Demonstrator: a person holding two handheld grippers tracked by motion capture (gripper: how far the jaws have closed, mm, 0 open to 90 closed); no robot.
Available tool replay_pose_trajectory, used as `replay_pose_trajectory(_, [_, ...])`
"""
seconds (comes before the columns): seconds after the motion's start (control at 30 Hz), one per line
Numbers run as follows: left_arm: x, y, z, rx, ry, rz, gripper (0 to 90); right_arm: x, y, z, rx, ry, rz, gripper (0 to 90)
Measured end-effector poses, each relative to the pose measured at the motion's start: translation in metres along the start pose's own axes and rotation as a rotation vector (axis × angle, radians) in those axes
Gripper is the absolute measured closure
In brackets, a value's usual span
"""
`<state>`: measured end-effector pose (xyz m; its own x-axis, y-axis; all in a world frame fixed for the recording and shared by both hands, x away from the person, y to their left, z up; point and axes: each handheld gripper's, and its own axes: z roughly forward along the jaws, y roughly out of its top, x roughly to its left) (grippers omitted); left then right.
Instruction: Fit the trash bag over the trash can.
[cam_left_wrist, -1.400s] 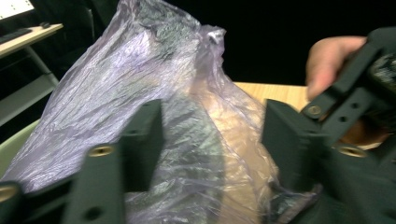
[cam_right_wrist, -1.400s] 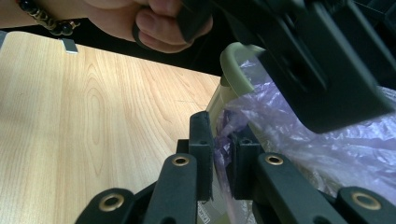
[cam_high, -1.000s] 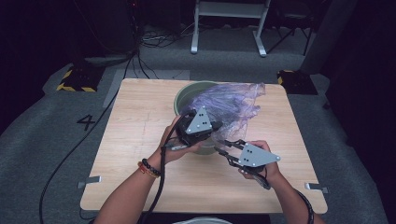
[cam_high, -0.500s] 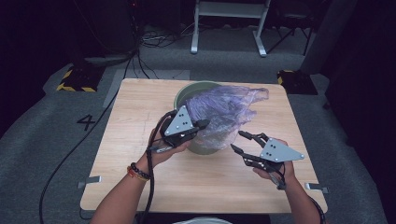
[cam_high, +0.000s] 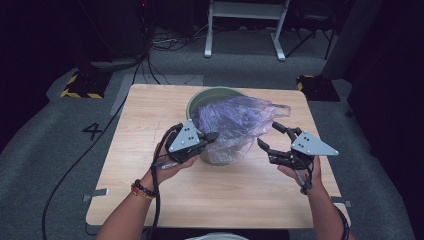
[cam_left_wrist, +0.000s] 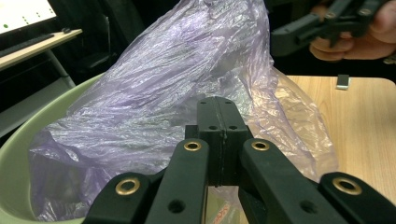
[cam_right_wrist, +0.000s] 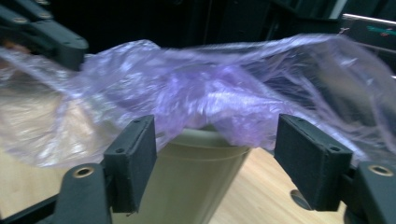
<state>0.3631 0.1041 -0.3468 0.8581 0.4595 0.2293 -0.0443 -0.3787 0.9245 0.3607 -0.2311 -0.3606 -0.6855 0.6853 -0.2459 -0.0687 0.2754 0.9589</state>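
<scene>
A pale green bin stands mid-table with a crinkled purple plastic bag draped over its rim and down its front. My left gripper is at the bag's left edge by the bin's front wall. Its jaws are pressed together on the film. In the left gripper view the shut gripper sits against the bag above the bin. My right gripper hovers just right of the bag. Its jaws have just been opening, and the wide gripper has nothing pinched; bag and bin lie beyond.
The wooden table has bare board to the left, right and front of the bin. A small grey tab lies near its edge. Cables, a yellow-black box and a white metal stand are on the floor behind.
The right gripper has pulled away to the right of the bag and its jaws have spread apart. The left gripper has shifted left along the bin's front, still shut.
</scene>
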Motion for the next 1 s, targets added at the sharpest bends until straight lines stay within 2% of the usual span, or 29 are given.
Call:
replay_pose_trajectory(0.1, [0.001,-0.002,-0.001,0.004,-0.001,-0.001,90.0,-0.003,0.000,0.004,0.003,-0.005,0.005,27.7])
replay_pose_trajectory(0.2, [0.002,-0.005,-0.002,0.003,0.005,-0.007,90.0,-0.004,0.001,0.006,-0.013,0.011,0.042,27.4])
replay_pose_trajectory(0.27, [0.002,-0.007,-0.003,0.001,0.006,-0.009,90.0,-0.003,0.003,0.009,-0.015,0.010,0.045,31.6])
replay_pose_trajectory(0.33, [0.002,-0.009,-0.004,-0.002,0.008,-0.018,90.0,-0.001,0.005,0.012,-0.004,0.018,0.045,42.2])
replay_pose_trajectory(0.43, [0.002,-0.011,-0.006,-0.004,0.011,-0.020,90.0,0.000,0.006,0.016,0.013,0.041,0.035,65.0])
replay_pose_trajectory(0.5, [0.003,-0.012,-0.008,-0.006,0.015,-0.022,90.0,0.001,0.006,0.016,0.005,0.039,0.035,79.7])
replay_pose_trajectory(0.57, [0.004,-0.013,-0.010,-0.008,0.023,-0.025,90.0,0.002,0.006,0.013,-0.010,0.035,0.033,87.6])
replay_pose_trajectory(0.73, [0.007,-0.015,-0.016,-0.016,0.046,-0.032,89.9,0.005,0.006,0.009,-0.006,0.041,0.012,90.0])
replay_pose_trajectory(0.87, [0.008,-0.018,-0.020,-0.019,0.067,-0.049,89.9,0.004,0.000,0.009,0.012,0.050,0.014,90.0])
replay_pose_trajectory(1.0, [0.007,-0.019,-0.025,-0.011,0.081,-0.035,88.3,0.002,-0.006,0.008,0.030,0.052,0.021,90.0])
